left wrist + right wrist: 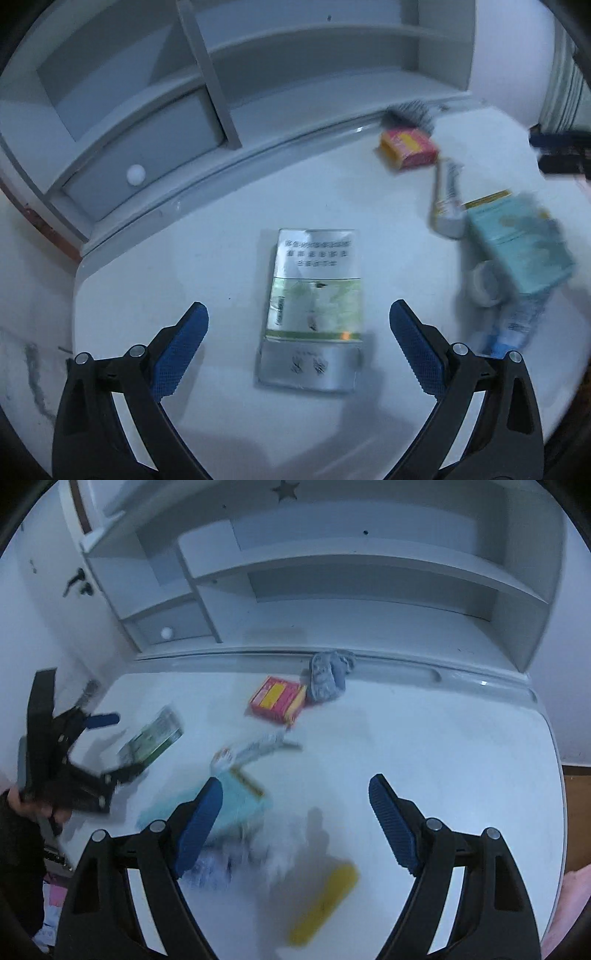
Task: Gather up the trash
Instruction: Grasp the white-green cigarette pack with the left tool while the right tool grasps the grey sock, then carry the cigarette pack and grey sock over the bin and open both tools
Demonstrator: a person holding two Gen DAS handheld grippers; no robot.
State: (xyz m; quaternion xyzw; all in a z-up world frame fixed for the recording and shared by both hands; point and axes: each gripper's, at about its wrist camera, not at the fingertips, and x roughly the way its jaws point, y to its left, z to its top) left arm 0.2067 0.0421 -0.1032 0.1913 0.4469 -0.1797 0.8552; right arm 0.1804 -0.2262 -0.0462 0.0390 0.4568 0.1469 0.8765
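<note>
1. The white desk [207, 236] carries everything; a grey shelf unit [258, 74] with a knobbed drawer [147, 162] stands along its back edge.
2. The silver-and-green carton [312, 310] lies flat near the middle of the desk, its long axis running from the left gripper toward the shelf unit, the printed silver end pointing at the shelves. In the right wrist view the same carton [153, 738] sits toward the desk's left side, tilted diagonally.
3. The left gripper [299, 321] hovers over the carton with its blue-padded fingers spread wide on either side, holding nothing.
4. The right gripper [295, 801] is likewise spread wide and empty, above blurred litter on the desk's near side.
5. A teal box [521, 243] lies right of the carton, over a clear plastic bottle [517, 325].
6. A yellow object [325, 901] lies blurred at the desk's front edge.
7. A red-and-yellow box [410, 147] sits near the desk's back edge, beside a grey cloth [328, 675].
8. A tube [448, 195] lies between the red box and the teal box.
</note>
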